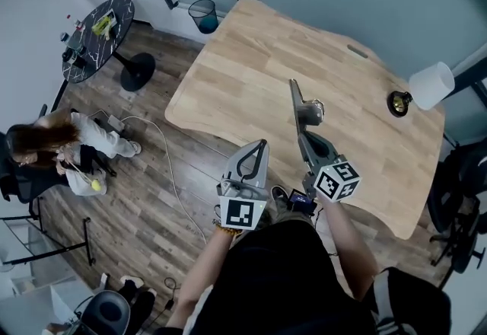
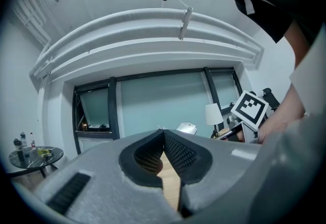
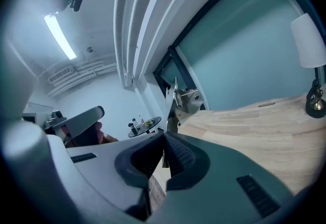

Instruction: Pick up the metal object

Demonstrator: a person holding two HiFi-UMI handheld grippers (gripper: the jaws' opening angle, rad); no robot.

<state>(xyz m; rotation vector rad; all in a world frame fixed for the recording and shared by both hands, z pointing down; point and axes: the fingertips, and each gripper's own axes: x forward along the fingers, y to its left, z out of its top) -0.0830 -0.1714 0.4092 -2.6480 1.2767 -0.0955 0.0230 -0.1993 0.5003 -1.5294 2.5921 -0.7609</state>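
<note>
A small silvery metal object [image 1: 310,110] with a thin flat blade is up off the wooden table [image 1: 251,59], close to the right gripper's jaws. In the right gripper view the metal object [image 3: 186,100] stands straight out of the jaw tips, and the right gripper [image 3: 164,134] is shut on it. From above, the right gripper [image 1: 293,86] is turned on its side over the table's middle. My left gripper [image 1: 261,145] hangs at the table's near edge, shut and holding nothing. The left gripper [image 2: 163,132] looks toward the window, with the metal object [image 2: 187,127] just beyond its tips.
A lamp [image 1: 430,86] with a white shade stands at the table's right end. A bin [image 1: 203,14] sits on the floor beyond the far corner. A round black side table [image 1: 99,36] and a seated person [image 1: 68,151] are at the left. A dark chair [image 1: 456,189] is at the right.
</note>
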